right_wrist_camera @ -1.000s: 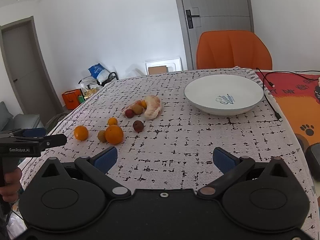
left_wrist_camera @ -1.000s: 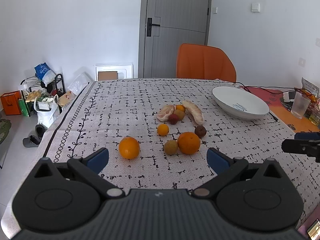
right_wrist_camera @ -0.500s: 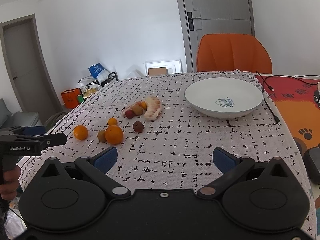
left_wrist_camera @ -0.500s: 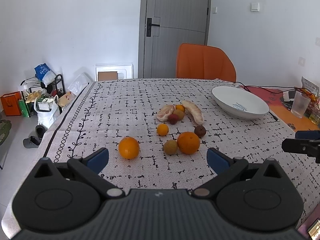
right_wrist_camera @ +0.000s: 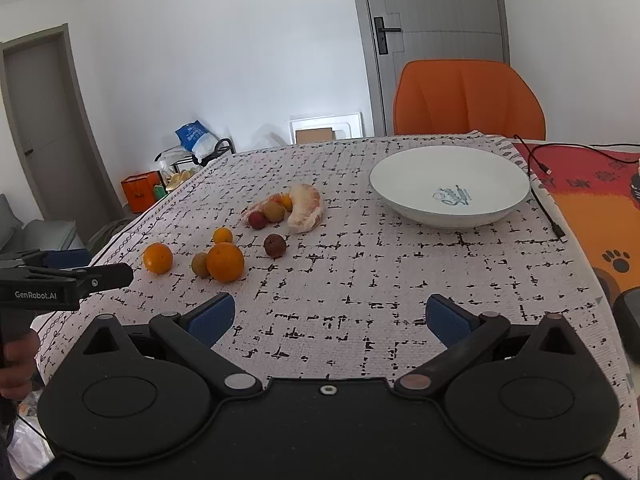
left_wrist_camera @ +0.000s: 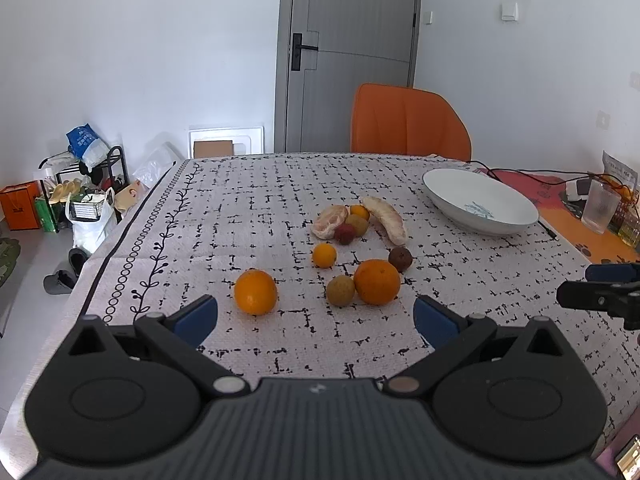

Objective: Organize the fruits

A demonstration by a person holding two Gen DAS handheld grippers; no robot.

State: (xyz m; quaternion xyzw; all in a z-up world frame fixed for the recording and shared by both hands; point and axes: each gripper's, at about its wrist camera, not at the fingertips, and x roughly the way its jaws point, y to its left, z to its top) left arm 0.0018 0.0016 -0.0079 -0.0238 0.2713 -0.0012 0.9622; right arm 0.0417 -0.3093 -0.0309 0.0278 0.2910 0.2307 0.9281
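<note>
Left gripper (left_wrist_camera: 315,316) held with jaws apart, lower centre | fruits unmoved over the last second: nearest orange (left_wrist_camera: 255,291) left of centre, large orange (left_wrist_camera: 376,281) mid-frame | bowl (left_wrist_camera: 480,216) empty, upper right | right gripper (right_wrist_camera: 327,319) slightly lowered, fingers spread; sorting judged not begun.

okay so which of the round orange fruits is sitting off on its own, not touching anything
The orange nearest the left gripper, apart at the group's left edge. The other large orange sits against a brownish fruit.
</note>
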